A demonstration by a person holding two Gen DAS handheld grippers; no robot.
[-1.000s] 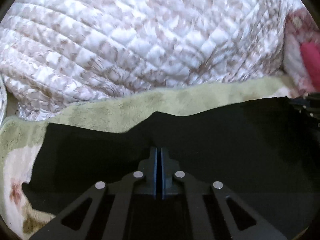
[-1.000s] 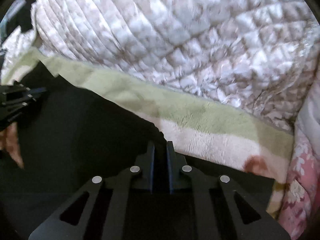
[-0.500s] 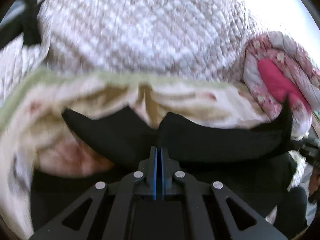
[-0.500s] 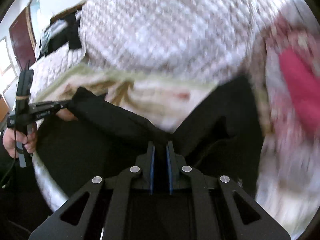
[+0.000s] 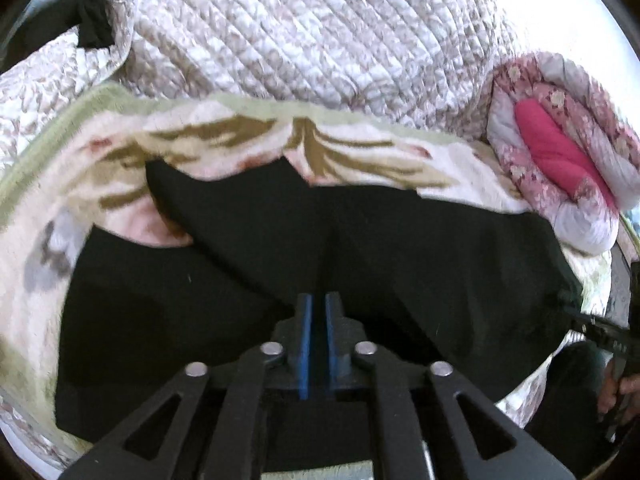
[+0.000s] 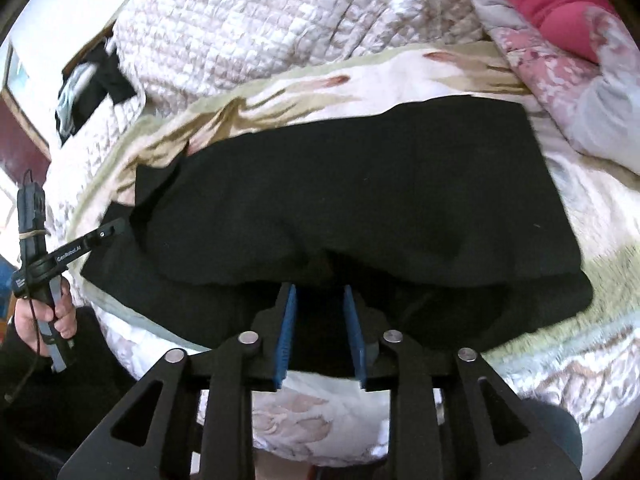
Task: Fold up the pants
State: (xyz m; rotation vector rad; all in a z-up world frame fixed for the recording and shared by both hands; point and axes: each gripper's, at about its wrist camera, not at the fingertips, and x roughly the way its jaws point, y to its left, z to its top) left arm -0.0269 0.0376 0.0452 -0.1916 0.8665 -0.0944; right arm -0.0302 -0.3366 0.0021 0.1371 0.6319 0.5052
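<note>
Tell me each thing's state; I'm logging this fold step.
black pants: folded over, top layer draped on lower layer
left gripper: shut on black pants
right gripper: open, fabric between its fingers
floral blanket: spread under the pants
pink quilt: rolled up

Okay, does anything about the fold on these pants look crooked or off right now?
Yes. The folded-over layer of the black pants sits askew: at its left end a corner juts out unaligned with the layer beneath, beside the left gripper.
</note>
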